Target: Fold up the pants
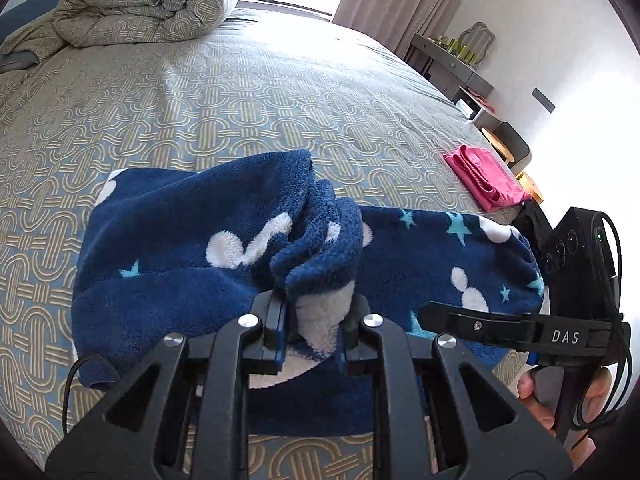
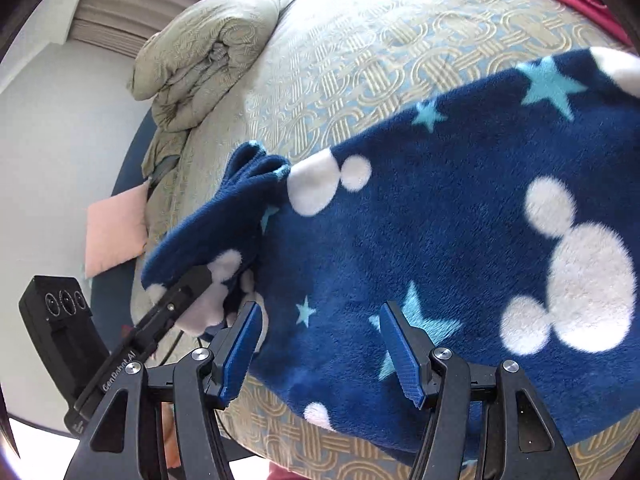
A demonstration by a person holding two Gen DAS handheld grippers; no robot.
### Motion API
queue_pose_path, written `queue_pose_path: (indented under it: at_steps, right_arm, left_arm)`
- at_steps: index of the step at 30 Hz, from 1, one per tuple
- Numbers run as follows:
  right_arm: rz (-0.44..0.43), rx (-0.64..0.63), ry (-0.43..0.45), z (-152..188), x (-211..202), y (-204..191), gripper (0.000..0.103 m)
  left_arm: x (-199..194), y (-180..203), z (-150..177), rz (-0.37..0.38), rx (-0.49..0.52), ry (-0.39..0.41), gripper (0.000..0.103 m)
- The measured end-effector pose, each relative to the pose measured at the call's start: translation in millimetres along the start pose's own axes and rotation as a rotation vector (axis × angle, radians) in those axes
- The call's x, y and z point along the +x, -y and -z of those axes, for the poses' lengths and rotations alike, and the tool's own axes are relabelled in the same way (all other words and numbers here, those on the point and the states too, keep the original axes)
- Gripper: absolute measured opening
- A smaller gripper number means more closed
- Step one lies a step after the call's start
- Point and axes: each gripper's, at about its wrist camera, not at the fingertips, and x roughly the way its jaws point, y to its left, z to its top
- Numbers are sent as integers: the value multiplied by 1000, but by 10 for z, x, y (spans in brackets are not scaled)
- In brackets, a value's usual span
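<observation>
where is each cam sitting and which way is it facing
Left wrist: on the left tongs, angled down across the bed; they pinch the blue fleece pants; right tongs and fingers show.
Right wrist: on the open right tongs above the pants; left tongs show.
Shared: pants, bed, rolled duvet.

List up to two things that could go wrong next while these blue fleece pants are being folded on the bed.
1. The left hand-held gripper pinches only a bunched wad of the blue fleece pants; pulling may drag several layers and spoil the fold.
2. The right hand-held gripper stands open over the fabric near the bed edge; the loose side could slip off.
</observation>
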Motion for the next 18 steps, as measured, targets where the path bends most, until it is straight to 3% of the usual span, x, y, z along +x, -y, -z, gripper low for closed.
queue_pose_path:
  at_steps: [3, 5, 7, 10, 12, 15, 18]
  right_arm:
    - [-11, 9, 47, -43, -190, 51, 63]
    - [-21, 30, 64, -60, -279, 121, 67]
    - [-30, 72, 67, -68, -306, 242, 70]
    - [-35, 129, 33, -58, -236, 401, 70]
    - [-55, 157, 2, -24, -166, 477, 70]
    - [-77, 157, -22, -54, -90, 481, 70]
    - [-101, 128, -30, -119, -42, 406, 70]
  left_arm:
    - [102, 268, 23, 49, 22, -12, 20]
    - [264, 496, 109, 42, 79, -51, 26]
    - [466, 630, 249, 7, 119, -101, 41]
    - [578, 608, 423, 9, 113, -163, 45]
    - [436, 564, 472, 29, 126, -145, 46]
    - [141, 404, 476, 45, 132, -119, 59]
    - [-213, 109, 440, -45, 107, -35, 62]
